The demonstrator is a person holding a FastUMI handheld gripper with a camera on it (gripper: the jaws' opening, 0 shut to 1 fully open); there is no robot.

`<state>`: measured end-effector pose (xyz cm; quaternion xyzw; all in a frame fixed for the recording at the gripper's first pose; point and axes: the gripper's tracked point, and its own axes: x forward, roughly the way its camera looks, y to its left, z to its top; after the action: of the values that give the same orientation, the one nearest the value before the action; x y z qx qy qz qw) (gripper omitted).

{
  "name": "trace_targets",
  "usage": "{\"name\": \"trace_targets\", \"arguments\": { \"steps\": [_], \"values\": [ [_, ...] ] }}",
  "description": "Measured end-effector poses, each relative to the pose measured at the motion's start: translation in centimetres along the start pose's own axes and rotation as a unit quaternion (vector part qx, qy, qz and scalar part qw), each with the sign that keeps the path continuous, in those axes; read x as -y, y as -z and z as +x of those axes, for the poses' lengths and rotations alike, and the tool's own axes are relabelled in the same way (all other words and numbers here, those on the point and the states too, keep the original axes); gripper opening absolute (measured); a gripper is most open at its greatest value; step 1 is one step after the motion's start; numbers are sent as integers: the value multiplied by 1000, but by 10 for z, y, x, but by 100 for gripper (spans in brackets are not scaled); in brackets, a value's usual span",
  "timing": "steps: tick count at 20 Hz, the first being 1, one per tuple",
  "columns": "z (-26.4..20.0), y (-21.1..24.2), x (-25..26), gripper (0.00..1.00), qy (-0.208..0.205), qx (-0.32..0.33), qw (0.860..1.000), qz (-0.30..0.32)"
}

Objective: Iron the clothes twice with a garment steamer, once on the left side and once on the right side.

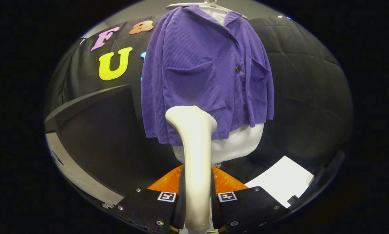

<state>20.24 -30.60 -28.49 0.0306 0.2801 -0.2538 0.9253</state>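
You are holding the steamer point(196, 146) clamped between both fingers of the gripper point(197, 208), its head sitting low on the left half of the purple shirt point(201, 71) hanging just ahead, so be keeping the head flat and gliding slowly.

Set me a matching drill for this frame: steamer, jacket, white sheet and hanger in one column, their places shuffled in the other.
Things:
1. steamer
2. jacket
3. sheet
4. hanger

Places:
A. lying flat, right of the claw
B. above the collar
C. clamped between the fingers, head by the hem
D. hanging over a white garment

Pairs: 1-C, 2-D, 3-A, 4-B
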Motion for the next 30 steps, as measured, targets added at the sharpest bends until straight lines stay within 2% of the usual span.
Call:
{"name": "trace_targets", "arguments": {
  "steps": [7, 14, 20, 30],
  "values": [
    [-64, -95, 20, 32, 22, 95, 994, 43],
    [-118, -198, 34, 32, 45, 198, 978, 50],
    [-139, -272, 52, 32, 70, 266, 960, 59],
    [-120, -366, 91, 32, 110, 321, 939, 46]
  ]
}}
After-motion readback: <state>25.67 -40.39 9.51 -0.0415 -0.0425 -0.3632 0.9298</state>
